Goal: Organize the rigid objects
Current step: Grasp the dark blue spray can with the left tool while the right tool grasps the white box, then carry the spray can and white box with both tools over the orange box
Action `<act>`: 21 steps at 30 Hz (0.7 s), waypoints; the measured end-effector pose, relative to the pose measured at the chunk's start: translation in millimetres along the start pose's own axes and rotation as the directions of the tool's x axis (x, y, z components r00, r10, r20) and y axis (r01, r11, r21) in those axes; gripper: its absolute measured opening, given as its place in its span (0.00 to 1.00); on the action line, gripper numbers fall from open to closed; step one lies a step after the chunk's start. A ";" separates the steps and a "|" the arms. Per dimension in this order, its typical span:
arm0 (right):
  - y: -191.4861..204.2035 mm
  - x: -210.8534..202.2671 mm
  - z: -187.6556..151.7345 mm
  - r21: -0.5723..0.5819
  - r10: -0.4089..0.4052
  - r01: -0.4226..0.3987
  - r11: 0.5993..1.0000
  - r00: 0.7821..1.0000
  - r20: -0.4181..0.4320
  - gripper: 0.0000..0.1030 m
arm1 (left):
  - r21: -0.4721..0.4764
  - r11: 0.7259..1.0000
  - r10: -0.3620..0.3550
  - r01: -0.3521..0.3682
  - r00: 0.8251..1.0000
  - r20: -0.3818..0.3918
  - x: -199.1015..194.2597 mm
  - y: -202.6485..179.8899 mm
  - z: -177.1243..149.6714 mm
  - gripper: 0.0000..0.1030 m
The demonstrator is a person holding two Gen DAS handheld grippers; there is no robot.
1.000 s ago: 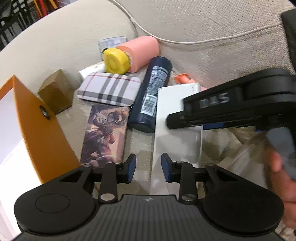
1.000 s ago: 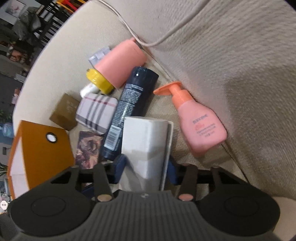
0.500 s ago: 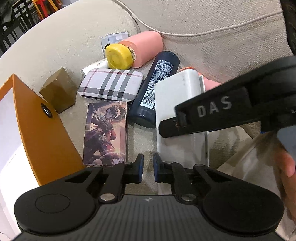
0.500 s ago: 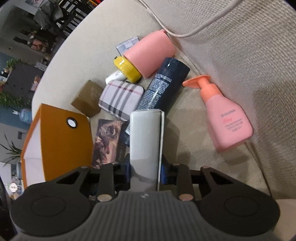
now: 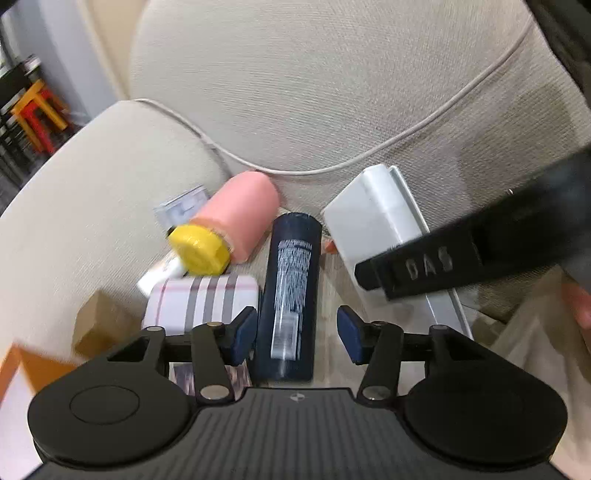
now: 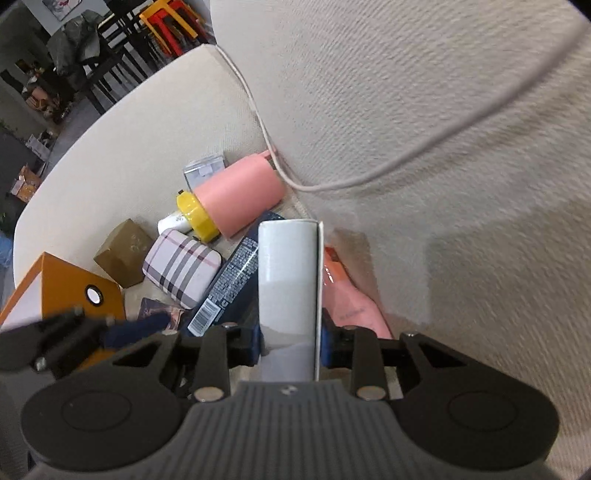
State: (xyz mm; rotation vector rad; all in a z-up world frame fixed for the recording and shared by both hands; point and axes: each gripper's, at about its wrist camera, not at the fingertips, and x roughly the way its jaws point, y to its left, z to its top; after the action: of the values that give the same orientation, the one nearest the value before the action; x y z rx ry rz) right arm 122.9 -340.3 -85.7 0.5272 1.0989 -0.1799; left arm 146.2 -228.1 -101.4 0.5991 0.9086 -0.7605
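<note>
White box point(image 6: 287, 280) clamped in right gripper point(image 6: 290, 341); left gripper point(image 5: 297, 334) opening, empty; one navy can point(image 5: 290, 295)

You had a beige sofa point(image 6: 424, 110) under everything, its piping cord point(image 6: 369, 181) curving across the back cushion. Beyond its left arm stood dark chairs point(image 6: 107, 55) and red and yellow stools point(image 6: 170, 22).

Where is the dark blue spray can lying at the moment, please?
The dark blue spray can lies on the sofa cushion at the centre of the left wrist view, between the plaid case and the held white box, below the pink bottle.
</note>
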 end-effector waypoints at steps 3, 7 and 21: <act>-5.9 8.5 0.4 0.057 -0.004 0.004 0.998 1.000 -0.004 0.28 | 0.043 0.999 -0.008 0.009 1.000 -0.024 15.7 -0.2 10.3 0.57; -10.8 9.0 -1.0 0.079 0.022 -0.021 0.997 1.000 -0.011 0.29 | 0.104 0.994 0.031 -0.027 0.999 -0.036 29.9 -5.4 20.7 0.57; -5.2 11.0 -3.1 0.090 0.029 -0.029 0.995 1.000 0.007 0.28 | 0.091 0.995 0.033 -0.030 0.999 -0.026 44.6 -5.5 18.2 0.44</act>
State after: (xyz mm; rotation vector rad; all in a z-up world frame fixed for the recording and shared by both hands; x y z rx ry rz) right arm 123.4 -342.0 -98.1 0.6232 1.0808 -0.2061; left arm 168.0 -259.1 -131.6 0.7038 0.8913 -0.7698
